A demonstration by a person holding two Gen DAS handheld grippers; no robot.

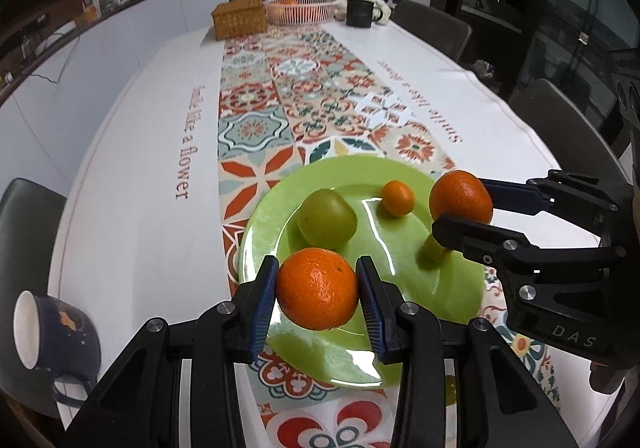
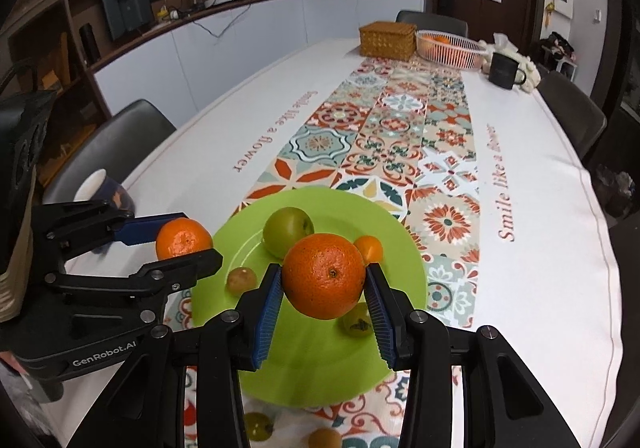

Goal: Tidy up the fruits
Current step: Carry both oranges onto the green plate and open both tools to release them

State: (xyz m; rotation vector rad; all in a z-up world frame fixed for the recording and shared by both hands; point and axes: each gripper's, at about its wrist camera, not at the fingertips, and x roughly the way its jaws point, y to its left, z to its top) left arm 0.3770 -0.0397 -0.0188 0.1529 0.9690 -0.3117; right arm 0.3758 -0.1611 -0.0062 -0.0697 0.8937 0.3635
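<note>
We hold a round orange with pebbled bright skin point(image 1: 317, 290) in our left gripper point(image 1: 317, 298), its blue ribbed pads point(image 1: 262, 304) pressed to both sides of the fruit, low in the centre of the left wrist frame and above the near rim of the round lime-green glossy plate point(image 1: 440, 288). Our right gripper point(image 2: 323, 300) clamps a second, similar orange point(image 2: 323, 275) the same way, its small dark navel facing the camera, at the centre of the right wrist frame over the plate.

On the plate, in the left wrist view, lie a large dull-green apple-like fruit point(image 1: 327, 219) left of centre and a small orange mandarin point(image 1: 397, 198) further back. In the right wrist view a small yellow-green round fruit point(image 2: 241, 279) sits on the plate's left part, and another point(image 2: 356, 322) shows partly behind the right pad.

At the bottom edge of the right wrist frame, two more small yellowish fruits point(image 2: 258, 426) lie on the patterned tile-print table runner point(image 2: 400, 128), off the plate.

Far up the table stand a woven wicker box point(image 2: 386, 40), a white wire basket point(image 2: 452, 46) with orange fruit in it, and a dark mug point(image 2: 505, 70). A navy mug with a white interior point(image 1: 52, 332) stands at the lower left of the left wrist frame.
</note>
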